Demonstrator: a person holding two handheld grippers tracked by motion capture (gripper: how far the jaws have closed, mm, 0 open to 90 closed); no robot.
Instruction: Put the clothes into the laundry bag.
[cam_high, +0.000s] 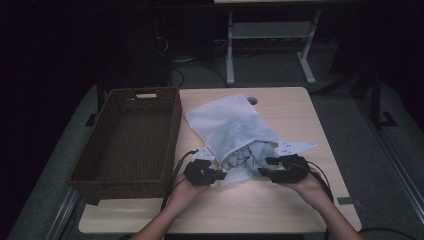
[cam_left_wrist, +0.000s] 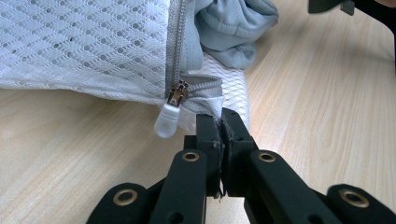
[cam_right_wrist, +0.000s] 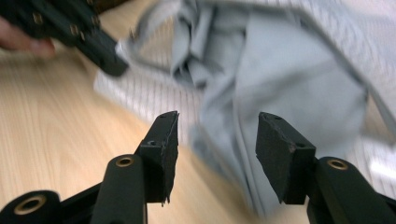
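A white mesh laundry bag (cam_high: 227, 125) lies on the wooden table (cam_high: 280, 205), its unzipped mouth toward me. A grey garment (cam_high: 250, 152) spills out of that mouth. My left gripper (cam_high: 220, 176) is shut on the bag's lower edge at the mouth's left corner. In the left gripper view its jaws (cam_left_wrist: 221, 116) pinch the mesh just right of the zipper's white pull (cam_left_wrist: 168, 119). My right gripper (cam_high: 272, 167) sits at the mouth's right side. Its jaws (cam_right_wrist: 217, 126) stand open and hold nothing, with the blurred grey garment (cam_right_wrist: 289, 79) just beyond them.
A dark brown wicker basket (cam_high: 175, 130) stands to the left of the bag, its inside bare. Bare table lies in front of both hands. Beyond the table's far edge are the legs of a white desk (cam_high: 230, 50) on a dark floor.
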